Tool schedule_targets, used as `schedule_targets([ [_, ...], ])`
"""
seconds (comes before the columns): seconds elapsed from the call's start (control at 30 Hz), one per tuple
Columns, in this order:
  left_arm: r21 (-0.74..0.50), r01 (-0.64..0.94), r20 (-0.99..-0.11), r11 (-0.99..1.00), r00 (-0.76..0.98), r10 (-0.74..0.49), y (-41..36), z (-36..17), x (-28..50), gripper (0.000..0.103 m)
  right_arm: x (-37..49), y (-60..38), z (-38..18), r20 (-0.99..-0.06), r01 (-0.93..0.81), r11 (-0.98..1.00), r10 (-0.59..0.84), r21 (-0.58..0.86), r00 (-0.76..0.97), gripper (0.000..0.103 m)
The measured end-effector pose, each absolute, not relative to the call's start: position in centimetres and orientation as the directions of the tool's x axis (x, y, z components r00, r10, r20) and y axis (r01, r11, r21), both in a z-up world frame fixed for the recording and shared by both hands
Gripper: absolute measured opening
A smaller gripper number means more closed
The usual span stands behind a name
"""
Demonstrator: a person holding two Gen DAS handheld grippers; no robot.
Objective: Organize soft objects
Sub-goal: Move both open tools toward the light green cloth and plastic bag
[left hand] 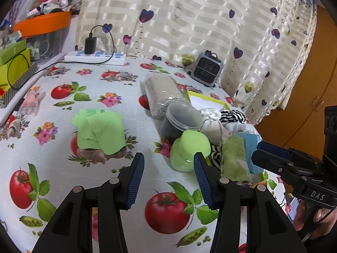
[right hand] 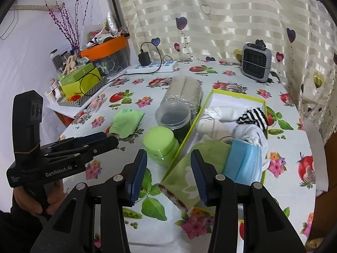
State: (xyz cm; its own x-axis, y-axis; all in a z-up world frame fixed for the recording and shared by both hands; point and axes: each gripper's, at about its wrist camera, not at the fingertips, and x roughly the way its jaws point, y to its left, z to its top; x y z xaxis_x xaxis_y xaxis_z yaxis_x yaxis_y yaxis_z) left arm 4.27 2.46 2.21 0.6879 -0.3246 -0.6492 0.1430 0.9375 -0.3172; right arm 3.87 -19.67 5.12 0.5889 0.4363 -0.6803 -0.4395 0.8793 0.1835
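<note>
A folded light-green cloth (left hand: 99, 130) (right hand: 126, 122) lies alone on the tomato-print tablecloth. My left gripper (left hand: 169, 160) hovers open just short of it and to its right, with nothing between its pads. A lime-rimmed box (right hand: 238, 97) holds a striped sock (right hand: 254, 116) (left hand: 231, 115), white cloths (right hand: 212, 126), blue face masks (right hand: 244, 158) and a green towel (right hand: 202, 164) that hangs over the near rim. My right gripper (right hand: 169, 158) is open and empty above that near corner. Each gripper shows side-on in the other's view: left gripper (right hand: 107, 140), right gripper (left hand: 260, 151).
Left of the box stand a green-lidded jar (right hand: 160, 141) and a clear jar (right hand: 173, 116); a third jar (right hand: 185, 90) lies on its side. A power strip (right hand: 153, 67), grey fan (right hand: 256, 62) and curtain are behind. Boxes (right hand: 82, 82) crowd the left.
</note>
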Motion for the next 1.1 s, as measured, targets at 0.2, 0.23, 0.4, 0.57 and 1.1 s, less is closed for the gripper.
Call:
schedule_targets([
  [0.2, -0.322, 0.104, -0.658, 0.941, 0.690, -0.301, 3.9, 1.6, 4.1, 0.048, 4.2, -18.3, 4.9, -0.684, -0.468, 0.862, 0.460, 0.192, 0.566, 0.044],
  [0.23, -0.323, 0.093, -0.660, 0.942, 0.691, -0.294, 4.3, 1.4, 4.1, 0.048, 4.2, -18.0, 4.8, -0.686, -0.476, 0.858, 0.465, 0.193, 0.560, 0.044],
  [0.4, -0.327, 0.042, -0.666, 0.944, 0.699, -0.262, 6.0, 1.2, 4.0, 0.048, 4.5, -16.1, 4.3, -0.695, -0.511, 0.837, 0.485, 0.194, 0.531, 0.044],
  [0.57, -0.327, -0.001, -0.665, 0.945, 0.711, -0.229, 7.7, 1.3, 3.8, 0.048, 4.9, -13.9, 4.4, -0.698, -0.547, 0.816, 0.503, 0.188, 0.509, 0.044],
  [1.1, -0.305, -0.109, -0.675, 0.946, 0.726, -0.134, 11.8, 1.2, 3.4, 0.048, 6.2, -8.7, 3.3, -0.721, -0.622, 0.766, 0.523, 0.165, 0.454, 0.044],
])
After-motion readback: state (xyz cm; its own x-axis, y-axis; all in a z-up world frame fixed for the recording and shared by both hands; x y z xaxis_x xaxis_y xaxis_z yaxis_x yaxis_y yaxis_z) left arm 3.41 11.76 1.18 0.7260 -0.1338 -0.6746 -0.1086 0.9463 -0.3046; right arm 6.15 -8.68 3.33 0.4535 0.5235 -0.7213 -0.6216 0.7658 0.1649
